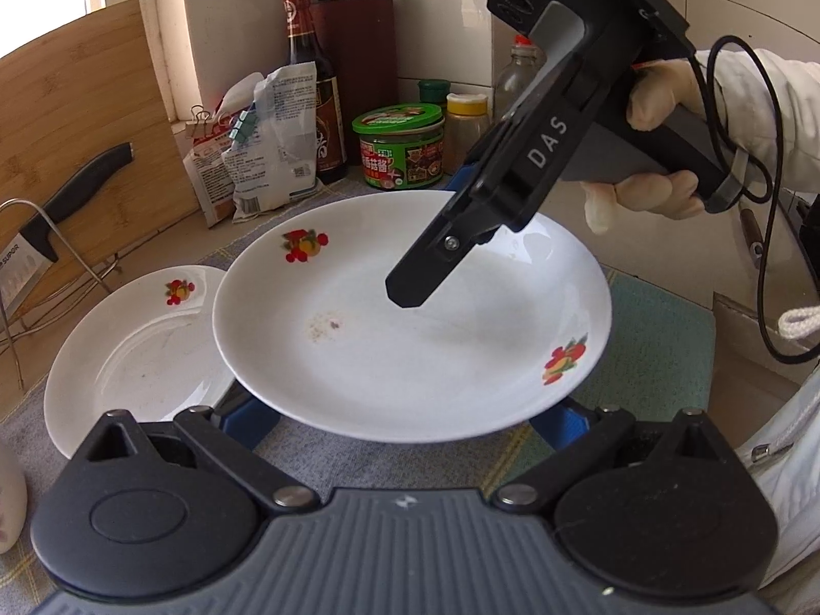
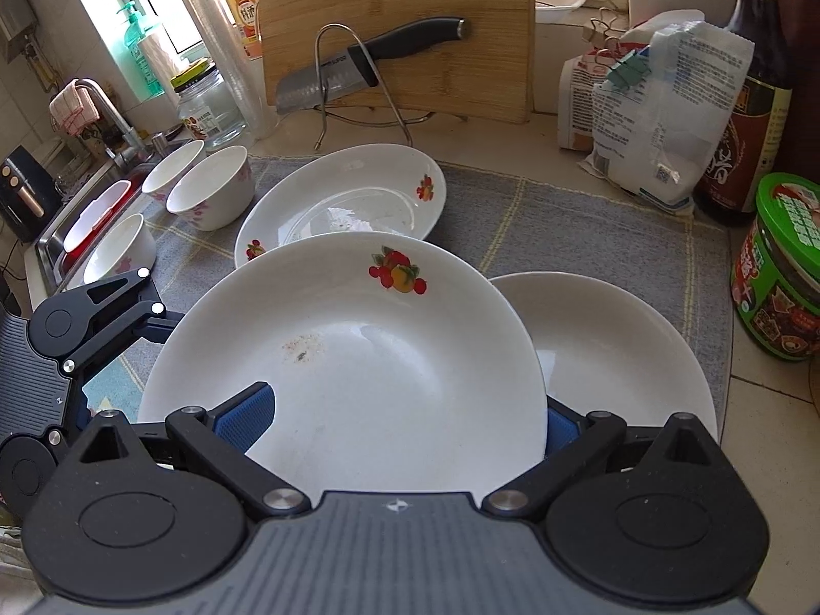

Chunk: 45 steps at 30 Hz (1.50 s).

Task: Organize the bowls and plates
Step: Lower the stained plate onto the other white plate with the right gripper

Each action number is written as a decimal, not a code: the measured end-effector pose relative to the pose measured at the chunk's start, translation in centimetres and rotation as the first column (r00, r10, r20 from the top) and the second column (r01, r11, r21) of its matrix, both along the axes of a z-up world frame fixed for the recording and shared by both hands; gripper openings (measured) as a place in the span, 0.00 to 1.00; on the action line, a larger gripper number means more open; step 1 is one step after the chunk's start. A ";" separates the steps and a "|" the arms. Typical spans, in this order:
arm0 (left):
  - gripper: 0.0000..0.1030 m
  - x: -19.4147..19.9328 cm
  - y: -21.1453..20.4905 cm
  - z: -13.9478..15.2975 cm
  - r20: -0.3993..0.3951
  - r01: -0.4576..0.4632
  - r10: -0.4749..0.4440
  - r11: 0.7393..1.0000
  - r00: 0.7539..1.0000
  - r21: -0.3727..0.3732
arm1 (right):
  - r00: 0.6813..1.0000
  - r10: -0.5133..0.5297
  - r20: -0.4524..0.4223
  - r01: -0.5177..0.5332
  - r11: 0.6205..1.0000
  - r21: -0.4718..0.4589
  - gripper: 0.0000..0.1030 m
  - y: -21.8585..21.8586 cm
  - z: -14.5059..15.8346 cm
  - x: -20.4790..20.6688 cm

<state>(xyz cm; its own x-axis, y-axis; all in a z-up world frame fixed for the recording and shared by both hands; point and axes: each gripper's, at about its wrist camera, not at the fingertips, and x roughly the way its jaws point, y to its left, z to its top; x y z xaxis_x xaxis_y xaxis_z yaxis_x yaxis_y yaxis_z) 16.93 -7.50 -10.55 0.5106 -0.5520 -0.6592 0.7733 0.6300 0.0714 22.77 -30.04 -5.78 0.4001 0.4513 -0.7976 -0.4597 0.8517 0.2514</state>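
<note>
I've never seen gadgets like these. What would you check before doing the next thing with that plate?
1. Right gripper clamped on the held plate, one finger on top of the rim: ok.
2. Left gripper free to help: ok, it is open with its fingers below the held plate.
3. Held plate clean: not ok, brownish residue sits near its middle.
4. Far fruit-pattern plate empty for stacking: ok.
5. Held plate clear of the plain plate beside it: cannot tell, they overlap in view.
6. Bowls out of the way: ok, off to the left on the mat.
</note>
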 end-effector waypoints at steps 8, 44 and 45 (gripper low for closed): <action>0.99 0.9 -1.6 -0.5 -0.007 0.023 -0.023 1.000 1.000 0.009 | 0.999 -0.037 -0.009 0.037 0.999 0.001 1.00 -2.0 -0.8 0.5; 0.99 2.6 -3.9 -1.3 -0.010 0.050 -0.050 0.999 0.999 0.012 | 0.992 -0.116 -0.053 0.117 0.993 0.005 1.00 -4.9 -3.1 1.6; 0.99 2.7 -3.9 -1.3 -0.009 0.051 -0.051 0.999 0.999 0.012 | 0.991 -0.119 -0.053 0.119 0.993 0.004 1.00 -5.0 -3.1 1.5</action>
<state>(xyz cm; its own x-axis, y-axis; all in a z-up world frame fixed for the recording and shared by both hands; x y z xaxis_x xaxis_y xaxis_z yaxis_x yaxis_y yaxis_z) 19.61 -11.37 -11.85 0.4760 -0.5692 -0.6704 0.8053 0.5885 0.0721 24.29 -35.02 -8.92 0.4088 0.4084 -0.8162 -0.3409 0.8979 0.2785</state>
